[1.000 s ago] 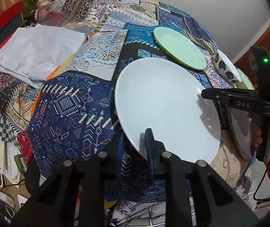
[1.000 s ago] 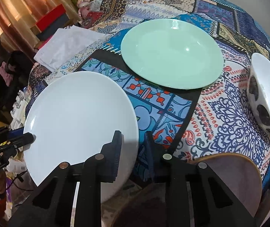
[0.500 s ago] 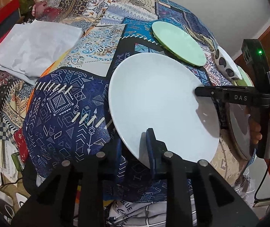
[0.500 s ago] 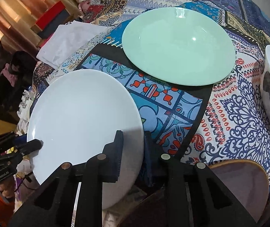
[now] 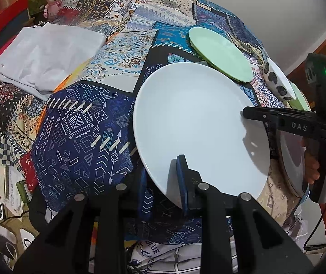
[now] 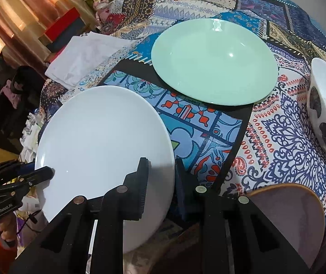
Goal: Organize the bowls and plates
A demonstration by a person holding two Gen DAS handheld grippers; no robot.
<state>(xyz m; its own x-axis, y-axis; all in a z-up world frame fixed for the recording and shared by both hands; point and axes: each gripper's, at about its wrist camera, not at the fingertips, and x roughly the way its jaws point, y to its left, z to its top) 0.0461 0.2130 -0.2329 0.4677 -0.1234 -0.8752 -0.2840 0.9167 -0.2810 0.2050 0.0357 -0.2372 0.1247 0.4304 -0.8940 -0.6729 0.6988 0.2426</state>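
Note:
A large white plate is held above the patterned tablecloth by both grippers. My left gripper is shut on its near rim. My right gripper is shut on the opposite rim; it shows in the left wrist view at the plate's right edge. The plate fills the lower left of the right wrist view, where the left gripper clamps its left rim. A mint green plate lies flat beyond it, also seen in the left wrist view. A white bowl with dark spots stands to the right.
A folded white cloth lies at the table's far left. A brown-rimmed plate sits at the near right edge. A green dish shows behind the spotted bowl. Clutter and boxes surround the table.
Both grippers have carried the white plate a little toward the mint green plate. The grips on both rims are unchanged.

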